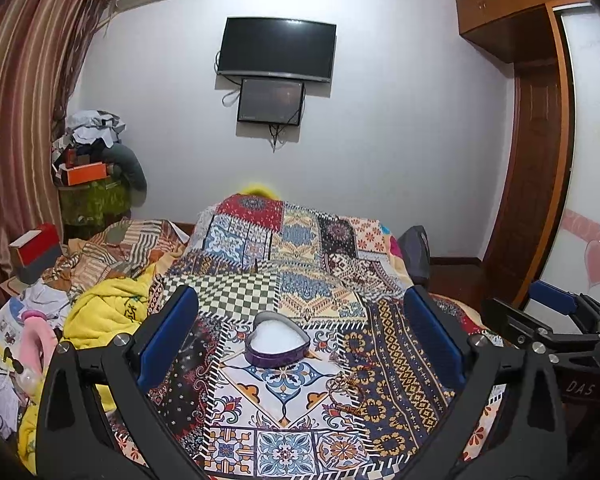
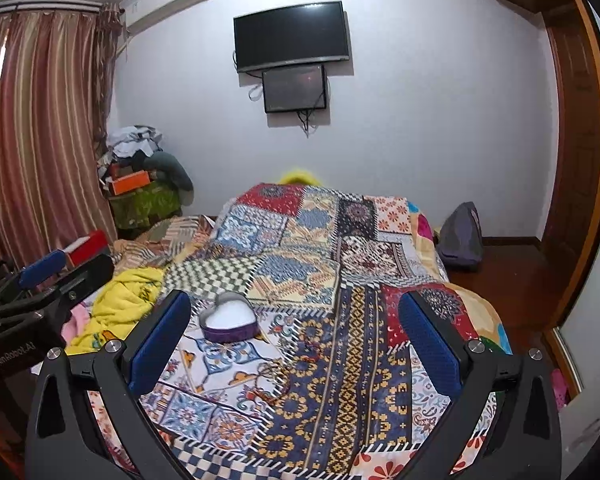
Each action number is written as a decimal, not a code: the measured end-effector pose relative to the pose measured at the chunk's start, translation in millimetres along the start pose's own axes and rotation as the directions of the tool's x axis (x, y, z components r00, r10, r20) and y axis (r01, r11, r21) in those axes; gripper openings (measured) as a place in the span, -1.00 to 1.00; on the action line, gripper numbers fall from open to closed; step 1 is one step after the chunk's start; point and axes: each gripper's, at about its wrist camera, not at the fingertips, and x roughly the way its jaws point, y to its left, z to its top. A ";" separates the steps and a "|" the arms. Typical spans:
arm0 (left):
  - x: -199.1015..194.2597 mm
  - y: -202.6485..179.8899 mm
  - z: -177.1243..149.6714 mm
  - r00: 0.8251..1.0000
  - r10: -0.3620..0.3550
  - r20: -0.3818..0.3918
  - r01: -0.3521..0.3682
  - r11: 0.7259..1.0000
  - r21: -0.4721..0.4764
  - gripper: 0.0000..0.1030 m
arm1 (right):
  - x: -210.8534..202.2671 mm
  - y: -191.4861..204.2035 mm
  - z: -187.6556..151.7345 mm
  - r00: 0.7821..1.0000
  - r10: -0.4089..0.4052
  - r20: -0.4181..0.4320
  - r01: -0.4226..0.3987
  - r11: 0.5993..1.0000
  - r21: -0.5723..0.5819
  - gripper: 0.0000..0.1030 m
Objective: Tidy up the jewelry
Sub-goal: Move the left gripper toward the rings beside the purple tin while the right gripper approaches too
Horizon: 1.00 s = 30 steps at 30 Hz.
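Both tools (image 1: 300,344) (image 2: 296,344) gape above quilt (image 1: 400,400), empty.

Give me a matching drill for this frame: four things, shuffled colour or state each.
1. heart-shaped box
2. left gripper
3. blanket
4. TV

a. yellow, crumpled
b. lid off, white lining
c. dark screen, on the wall
d. jaws wide, nothing between them

Pairs: 1-b, 2-d, 3-a, 4-c
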 end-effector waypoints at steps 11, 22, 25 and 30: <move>62.5 4.7 -25.5 0.989 0.046 -0.142 -0.047 0.999 -0.005 1.00 | 55.9 -22.2 -28.5 0.986 -0.028 -0.163 0.030 0.999 0.011 1.00; 143.0 11.0 -81.4 0.910 -0.006 -0.414 -0.021 0.998 -0.062 0.39 | 104.3 -38.7 -65.3 0.945 0.012 -0.326 -0.008 1.000 0.012 0.70; 160.3 10.9 -99.5 0.878 -0.002 -0.479 -0.025 0.998 -0.049 0.23 | 116.4 -42.8 -73.7 0.930 0.039 -0.367 -0.030 0.999 0.030 0.53; 177.2 3.2 -118.0 0.844 -0.039 -0.534 0.010 0.998 -0.057 0.08 | 135.0 -50.2 -85.7 0.902 0.090 -0.422 -0.064 0.995 0.075 0.27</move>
